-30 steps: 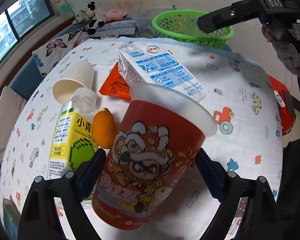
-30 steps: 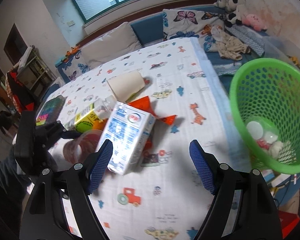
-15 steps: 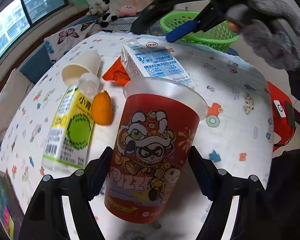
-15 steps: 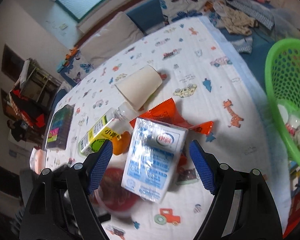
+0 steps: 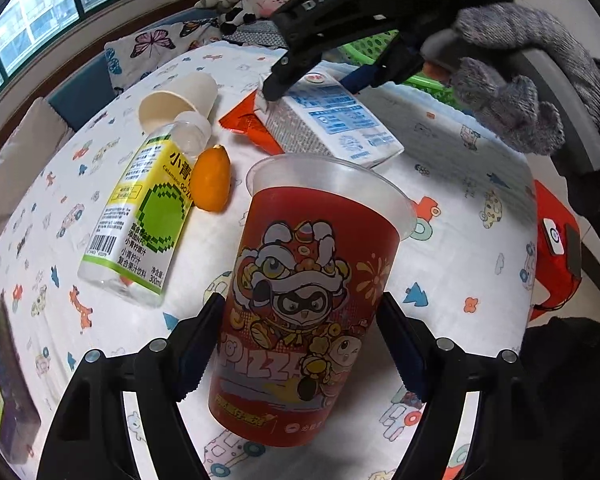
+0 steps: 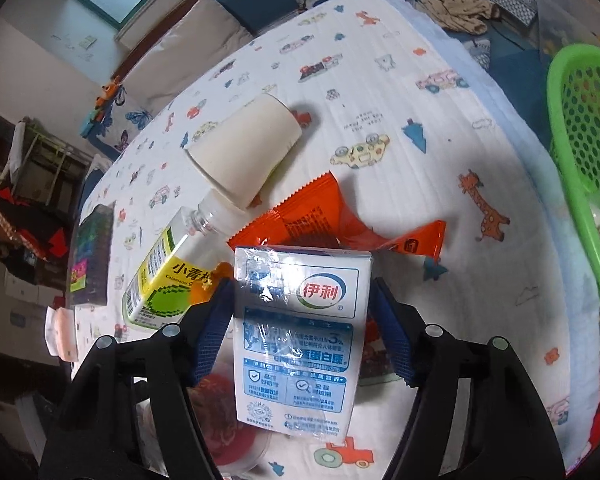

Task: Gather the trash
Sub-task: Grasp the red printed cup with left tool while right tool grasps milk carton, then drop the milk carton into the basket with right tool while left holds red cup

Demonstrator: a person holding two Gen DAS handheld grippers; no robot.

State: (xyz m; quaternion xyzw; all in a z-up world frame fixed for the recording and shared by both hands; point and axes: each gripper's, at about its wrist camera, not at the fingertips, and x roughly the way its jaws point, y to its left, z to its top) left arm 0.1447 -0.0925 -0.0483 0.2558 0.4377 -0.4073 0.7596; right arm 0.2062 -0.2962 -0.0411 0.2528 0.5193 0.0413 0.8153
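Our left hand-held gripper (image 5: 300, 344) holds the red pizza cup (image 5: 304, 300) upright, both blue pads pressed against its sides. Our right hand-held gripper (image 6: 302, 328) straddles the milk carton (image 6: 300, 332), jaws wide with the pads just beside its edges; we cannot tell whether they touch. The carton lies flat on the surface (image 6: 400, 92). At ten o'clock from it lies the juice bottle (image 6: 168, 276), at twelve the orange wrapper (image 6: 312, 220) and the paper cup (image 6: 248, 152). The green basket (image 6: 572, 152) stands at two o'clock.
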